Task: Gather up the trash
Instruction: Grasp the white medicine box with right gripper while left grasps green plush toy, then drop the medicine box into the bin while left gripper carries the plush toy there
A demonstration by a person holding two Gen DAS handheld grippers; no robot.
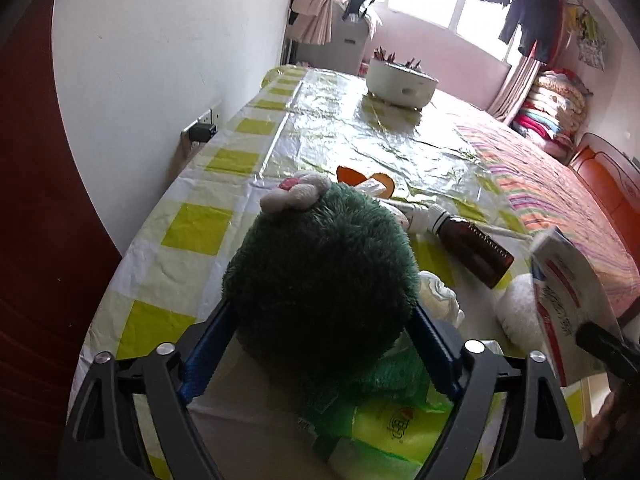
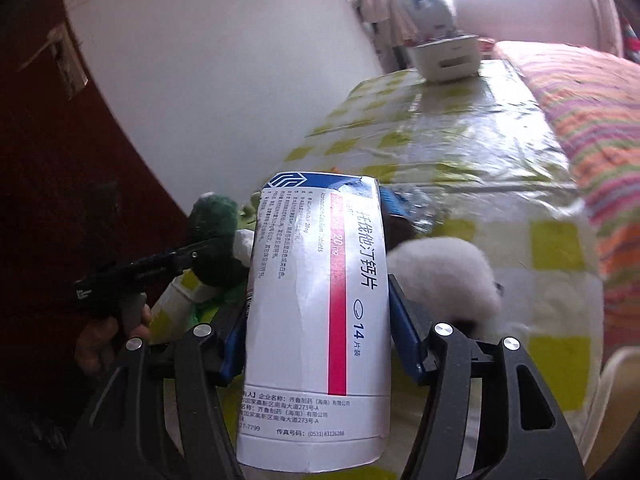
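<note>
My left gripper (image 1: 320, 320) is shut on a dark green plush toy (image 1: 320, 272) with a white flower on top, held over a green plastic bag (image 1: 384, 424). My right gripper (image 2: 316, 300) is shut on a white medicine box (image 2: 316, 320) with a red stripe, lifted above the table; the box also shows in the left wrist view (image 1: 568, 288). A brown glass bottle (image 1: 472, 248) with a white cap lies on the table beyond the plush. A white fluffy ball (image 2: 444, 276) and crumpled white wrappers (image 1: 440, 296) lie nearby.
The table has a yellow-checked plastic cloth (image 1: 192, 232). A white pot (image 1: 400, 80) stands at its far end. A bed with a striped cover (image 1: 560, 176) is on the right, a white wall (image 1: 160, 60) on the left.
</note>
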